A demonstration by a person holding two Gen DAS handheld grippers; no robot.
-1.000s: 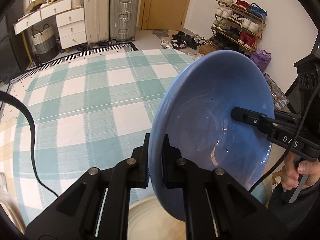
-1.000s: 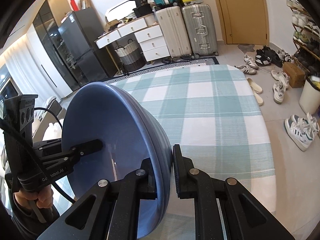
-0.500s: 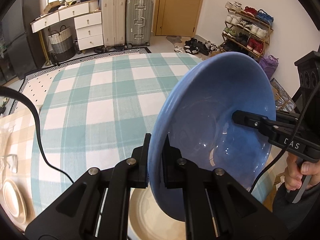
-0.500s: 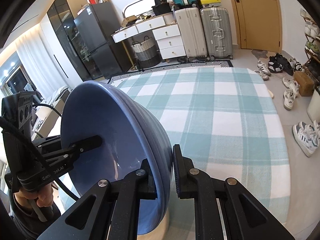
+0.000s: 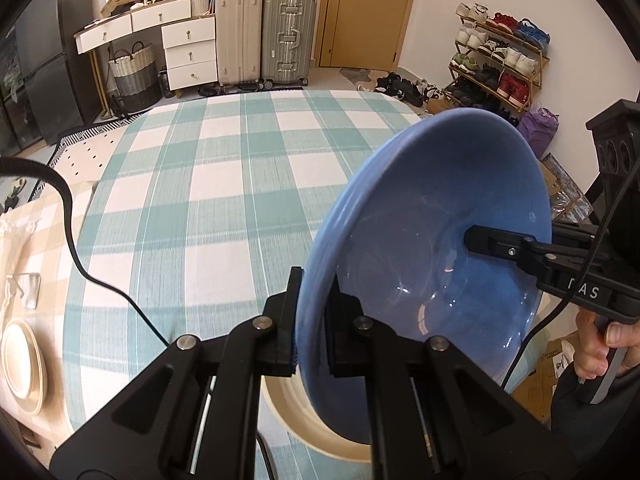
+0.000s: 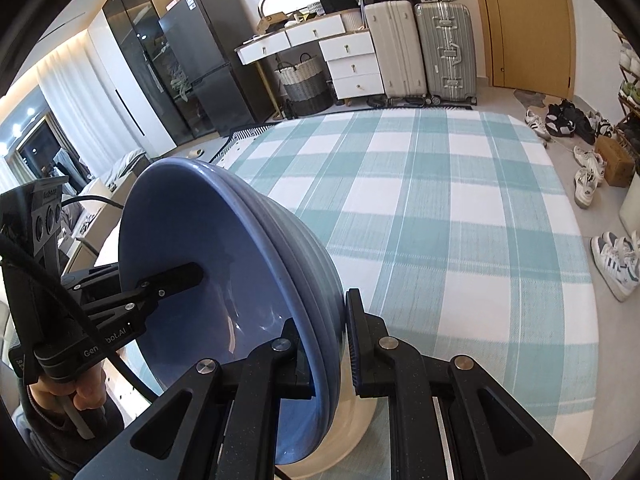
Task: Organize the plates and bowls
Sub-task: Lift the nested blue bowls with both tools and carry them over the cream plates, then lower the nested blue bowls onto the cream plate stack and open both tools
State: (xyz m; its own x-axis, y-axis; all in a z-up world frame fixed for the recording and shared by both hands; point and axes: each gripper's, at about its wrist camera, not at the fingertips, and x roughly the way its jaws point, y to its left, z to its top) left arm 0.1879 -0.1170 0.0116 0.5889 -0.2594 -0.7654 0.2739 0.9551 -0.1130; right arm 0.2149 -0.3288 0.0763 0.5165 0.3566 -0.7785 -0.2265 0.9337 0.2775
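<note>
A blue bowl (image 5: pixel 432 240) is held tilted above the table, its hollow facing the left wrist camera. My left gripper (image 5: pixel 312 320) is shut on its near rim. My right gripper (image 6: pixel 326 344) straddles the opposite rim (image 6: pixel 320 320), with a small gap at its right finger. In the right wrist view the bowl (image 6: pixel 200 248) fills the left half. A cream bowl (image 5: pixel 296 412) sits on the table right under the blue one, and shows in the right wrist view (image 6: pixel 352 436) too. Cream plates (image 5: pixel 22 364) lie at the far left.
The table has a teal and white checked cloth (image 5: pixel 224 200). A beige checked cloth (image 5: pixel 36 248) lies at its left end. Suitcases (image 5: pixel 264 36), drawers, a basket and a shoe rack (image 5: pixel 500 64) stand beyond the table.
Both grippers have lowered the blue bowl toward the cream bowl, and the views have tilted so more of the table and room shows. The grips look unchanged.
</note>
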